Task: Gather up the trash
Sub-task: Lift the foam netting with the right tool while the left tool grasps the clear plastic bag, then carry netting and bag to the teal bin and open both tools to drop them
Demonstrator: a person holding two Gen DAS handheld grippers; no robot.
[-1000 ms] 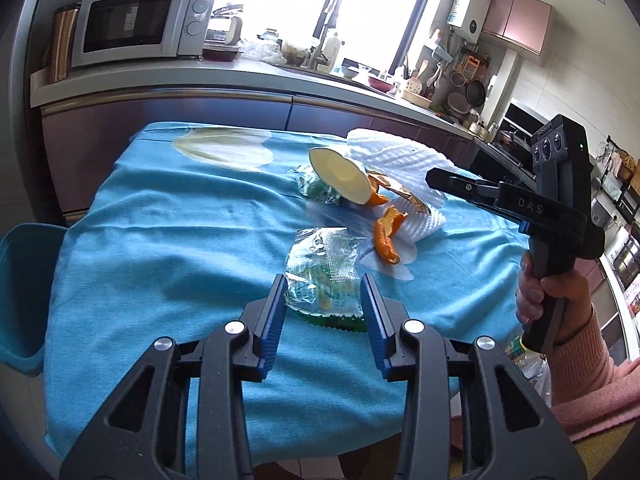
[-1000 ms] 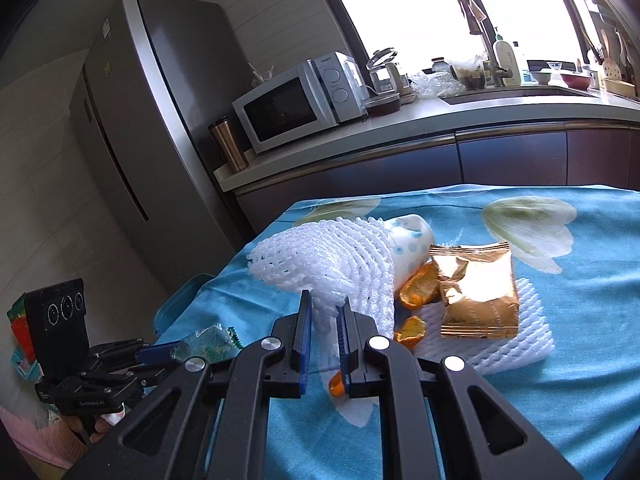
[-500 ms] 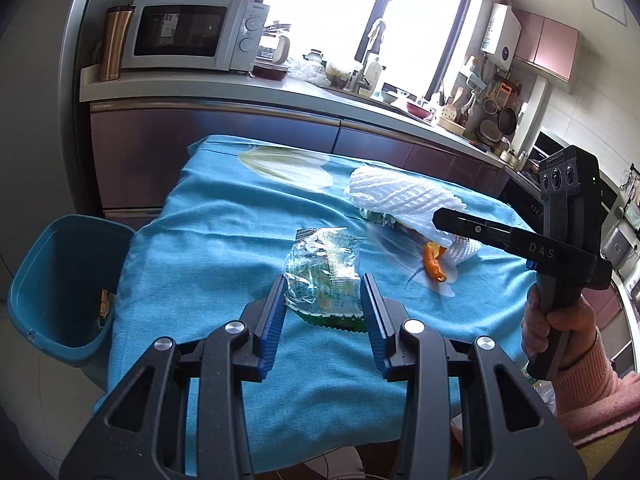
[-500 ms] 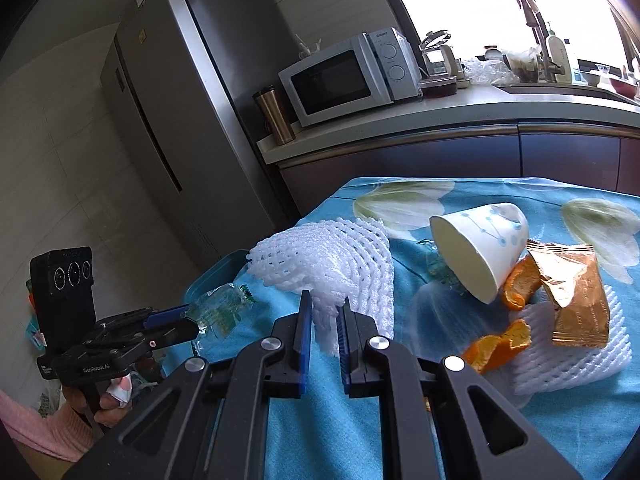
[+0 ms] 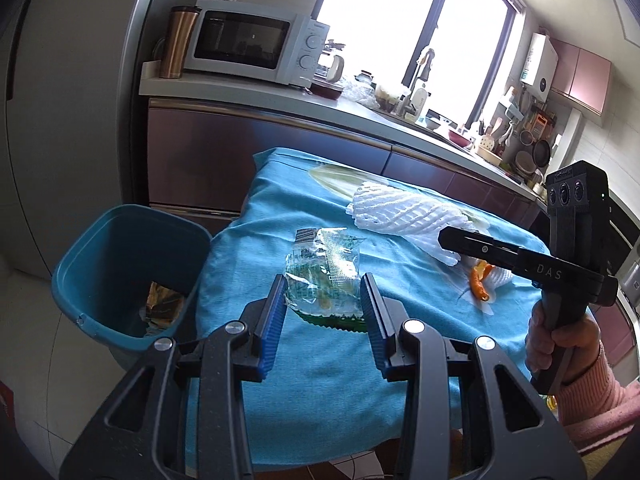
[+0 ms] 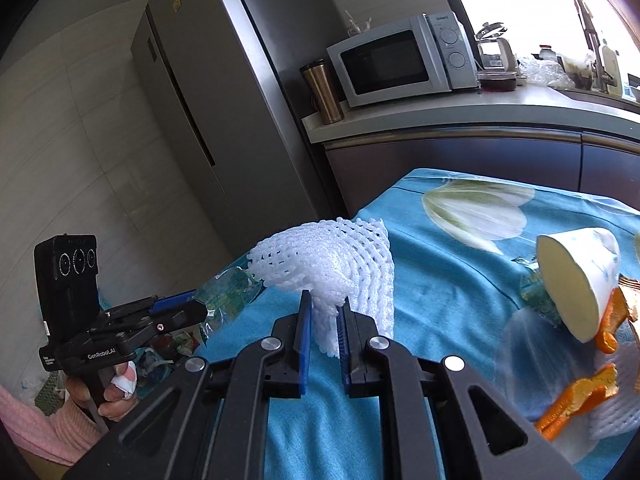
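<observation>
My left gripper (image 5: 323, 294) is shut on a clear green-printed plastic wrapper (image 5: 322, 272) and holds it above the table's left edge; it also shows in the right wrist view (image 6: 228, 292). My right gripper (image 6: 323, 314) is shut on a white foam fruit net (image 6: 332, 264), lifted off the blue tablecloth (image 5: 320, 364); the net also shows in the left wrist view (image 5: 404, 216). A blue trash bin (image 5: 100, 256) with some trash inside stands on the floor left of the table. Orange peels (image 6: 580, 400), a tipped paper cup (image 6: 576, 280) and another foam net (image 6: 616, 420) lie on the table.
A counter with a microwave (image 5: 252, 46) and a metal tumbler (image 5: 178, 42) runs behind the table. A steel fridge (image 6: 208, 92) stands to the left. A small crumpled wrapper (image 6: 536, 296) lies under the cup.
Both grippers have swung left with their loads, toward the table's left edge. The trash bin has come fully into the left wrist view.
</observation>
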